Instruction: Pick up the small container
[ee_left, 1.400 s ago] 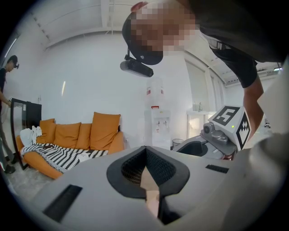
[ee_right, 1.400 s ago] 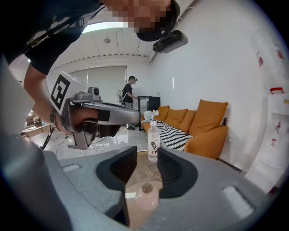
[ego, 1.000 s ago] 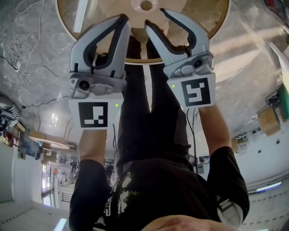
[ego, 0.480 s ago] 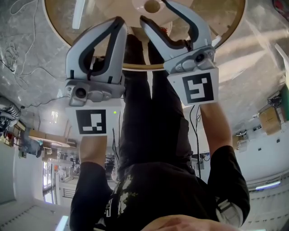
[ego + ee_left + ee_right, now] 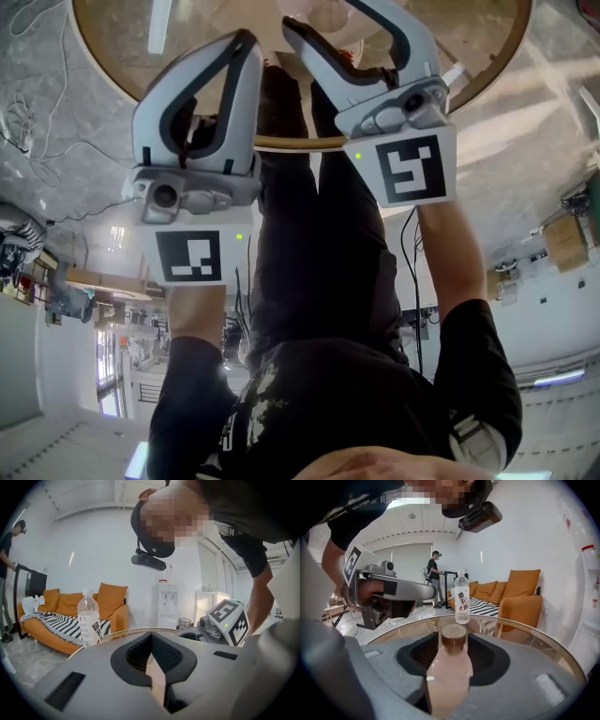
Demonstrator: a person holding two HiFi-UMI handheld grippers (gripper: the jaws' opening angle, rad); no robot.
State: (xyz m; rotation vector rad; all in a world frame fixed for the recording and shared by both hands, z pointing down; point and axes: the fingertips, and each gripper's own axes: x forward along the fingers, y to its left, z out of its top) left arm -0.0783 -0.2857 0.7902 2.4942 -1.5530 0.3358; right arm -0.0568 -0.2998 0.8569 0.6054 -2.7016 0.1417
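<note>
The small container (image 5: 447, 667) is a little bottle of pinkish liquid with a brown cap (image 5: 453, 637). It stands upright on the round glass table (image 5: 525, 630). My right gripper (image 5: 454, 644) is open wide, and the bottle sits between its dark pads, with gaps on both sides at cap height. In the head view the right gripper (image 5: 323, 11) reaches over the table's wooden rim (image 5: 469, 56), where the container is mostly cut off by the frame's top edge. My left gripper (image 5: 246, 37) hovers beside it at the table edge, shut and holding nothing; its pads (image 5: 161, 656) meet at the tips.
A clear water bottle (image 5: 461, 599) with a white label stands further back on the table. An orange sofa (image 5: 56, 616) with a striped throw is behind it. A person (image 5: 435, 578) stands far off. Cables (image 5: 37, 112) lie on the marble floor.
Both grippers have moved forward over the table edge. The right gripper's jaws have spread wider and now straddle the container, which was ahead of their tips before.
</note>
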